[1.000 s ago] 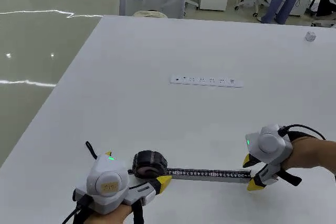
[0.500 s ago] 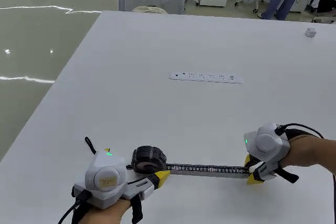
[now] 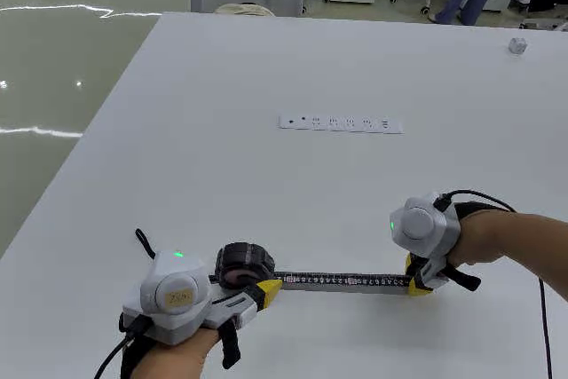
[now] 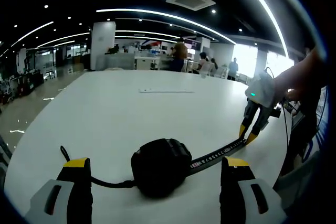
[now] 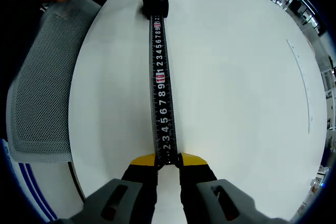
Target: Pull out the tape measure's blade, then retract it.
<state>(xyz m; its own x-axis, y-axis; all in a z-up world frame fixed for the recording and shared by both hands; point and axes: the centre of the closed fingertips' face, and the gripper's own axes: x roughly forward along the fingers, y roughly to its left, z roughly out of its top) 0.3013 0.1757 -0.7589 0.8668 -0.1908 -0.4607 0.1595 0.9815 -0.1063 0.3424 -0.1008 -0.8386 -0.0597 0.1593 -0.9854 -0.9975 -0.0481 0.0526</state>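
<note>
Pinched tight on the free end of the narrow numbered steel blade (image 5: pixel 160 77), between the closed jaws of the right yellow-tipped grey gripper (image 5: pixel 168 157). Drawn out flat along the white table (image 3: pixel 222 175), back to the black round-bodied tape measure case (image 3: pixel 245 264) near the front edge (numerals readable in the right gripper view). Spread wide on the left yellow-tipped grey gripper (image 4: pixel 156 164), flanking the case without touching, with a black wrist loop (image 4: pixel 105 183) trailing beside. Well beyond, a flat white power strip (image 3: pixel 340 123).

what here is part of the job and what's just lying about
Job: tape measure case; its blade, pinched in the right gripper.
Lying about: power strip; small white object at the table's far right.
</note>
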